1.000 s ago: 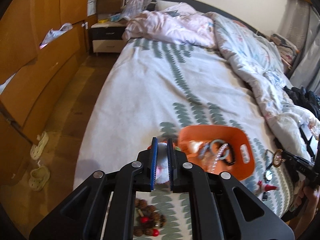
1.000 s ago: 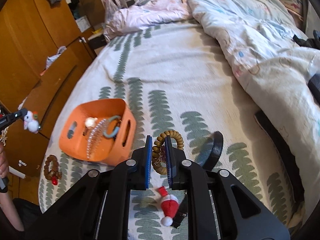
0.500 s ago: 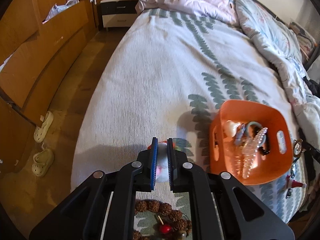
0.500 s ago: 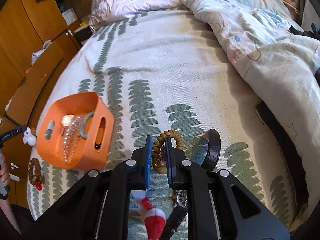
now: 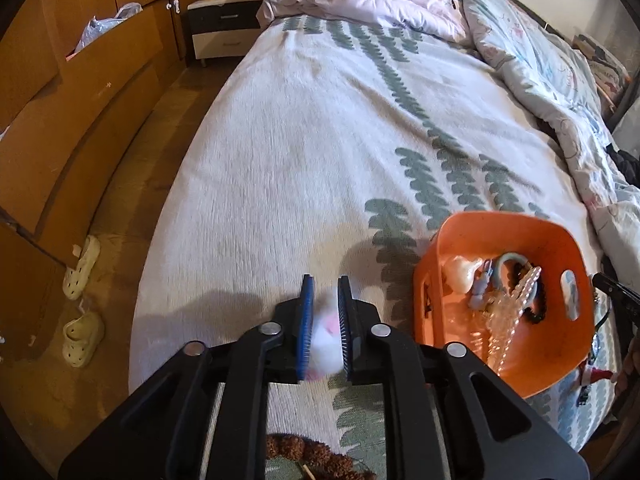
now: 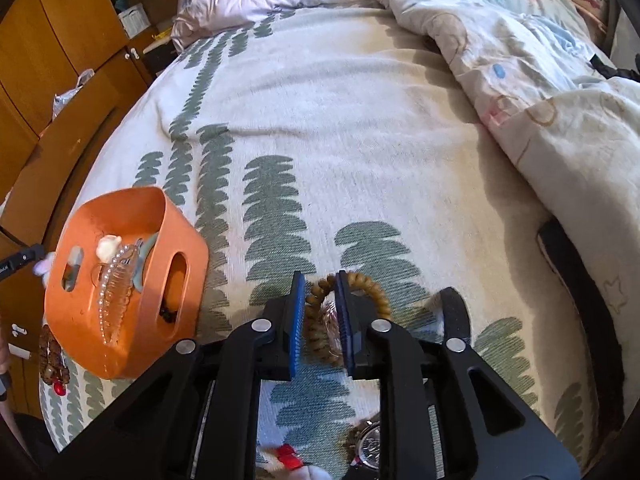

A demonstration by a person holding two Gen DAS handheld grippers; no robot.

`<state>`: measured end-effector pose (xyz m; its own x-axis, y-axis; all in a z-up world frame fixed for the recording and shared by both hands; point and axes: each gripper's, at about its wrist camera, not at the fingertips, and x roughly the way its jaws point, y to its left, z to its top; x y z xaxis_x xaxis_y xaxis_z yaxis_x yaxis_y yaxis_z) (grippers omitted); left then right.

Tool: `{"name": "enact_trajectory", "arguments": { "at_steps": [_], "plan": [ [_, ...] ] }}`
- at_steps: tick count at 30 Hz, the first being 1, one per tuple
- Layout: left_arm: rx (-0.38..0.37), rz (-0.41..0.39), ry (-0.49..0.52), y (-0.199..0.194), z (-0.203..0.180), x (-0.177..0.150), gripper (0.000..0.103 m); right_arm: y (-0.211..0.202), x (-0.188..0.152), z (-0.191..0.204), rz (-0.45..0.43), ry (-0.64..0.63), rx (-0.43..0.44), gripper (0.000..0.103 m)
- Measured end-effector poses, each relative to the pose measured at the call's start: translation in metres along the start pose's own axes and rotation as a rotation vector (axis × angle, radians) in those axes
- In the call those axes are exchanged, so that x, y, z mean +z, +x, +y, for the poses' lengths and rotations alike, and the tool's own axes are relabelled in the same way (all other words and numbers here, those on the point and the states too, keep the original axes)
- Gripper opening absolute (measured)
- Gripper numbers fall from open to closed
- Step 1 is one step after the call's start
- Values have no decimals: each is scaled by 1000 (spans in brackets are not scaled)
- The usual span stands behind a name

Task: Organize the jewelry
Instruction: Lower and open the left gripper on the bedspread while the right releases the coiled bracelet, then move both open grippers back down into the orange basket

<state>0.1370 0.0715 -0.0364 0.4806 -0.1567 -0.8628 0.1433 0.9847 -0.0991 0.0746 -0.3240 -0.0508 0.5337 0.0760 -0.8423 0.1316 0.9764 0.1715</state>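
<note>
My left gripper (image 5: 323,280) hangs low over the bedspread, left of the orange basket (image 5: 504,364). A blurred white plush charm (image 5: 325,340) still fills the gap between its pads while the jaws are opening. My right gripper (image 6: 318,276) hovers to the right of the basket (image 6: 80,320), jaws opening. A brown coiled bracelet (image 6: 314,320) sits between the pads, against the left one and clear of the right one. The basket holds a clear comb clip (image 5: 516,312), a pale shell piece, a blue ring and dark beads.
A brown seed-bead bracelet (image 5: 304,452) lies below the left gripper. A watch (image 6: 370,444), a red-and-white hat charm (image 6: 288,456) and a black headband (image 6: 456,312) lie by the right gripper. A crumpled duvet (image 6: 540,80) is on the right; wooden drawers and slippers (image 5: 82,264) are on the left.
Both grippers have sunk closer to the bedspread, and the basket looms larger in the left view. Both jaw gaps have widened a little; the coiled bracelet now sits loose between the right pads.
</note>
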Motion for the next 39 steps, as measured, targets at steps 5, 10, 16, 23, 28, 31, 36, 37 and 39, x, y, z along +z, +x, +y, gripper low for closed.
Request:
{"name": "enact_trajectory", "arguments": {
  "at_steps": [5, 10, 16, 23, 28, 31, 36, 37, 39],
  "plan": [
    [20, -47, -9, -10, -4, 4, 33, -15, 3, -11, -45, 32, -7, 34],
    [2, -70, 10, -19, -20, 3, 43, -29, -1, -7, -82, 33, 3, 37],
    [-47, -92, 82, -31, -54, -5, 54, -48, -15, 37, -114, -69, 60, 43],
    [-93, -69, 141, -26, -92, -12, 54, -70, -21, 86, -170, -165, 138, 45],
    [-113, -53, 193, -20, -118, -17, 54, -76, -19, 100, -190, -176, 180, 45],
    [-115, -27, 214, -10, -131, -20, 54, -77, -17, 106, -199, -186, 179, 45],
    [-116, 27, 222, 9, -140, -27, 54, -75, -12, 104, -209, -164, 190, 45],
    [-108, 38, 224, 13, -142, -28, 54, -74, -11, 103, -209, -159, 191, 45],
    [-98, 55, 222, 18, -143, -30, 54, -70, -7, 102, -206, -150, 193, 45]
  ]
}}
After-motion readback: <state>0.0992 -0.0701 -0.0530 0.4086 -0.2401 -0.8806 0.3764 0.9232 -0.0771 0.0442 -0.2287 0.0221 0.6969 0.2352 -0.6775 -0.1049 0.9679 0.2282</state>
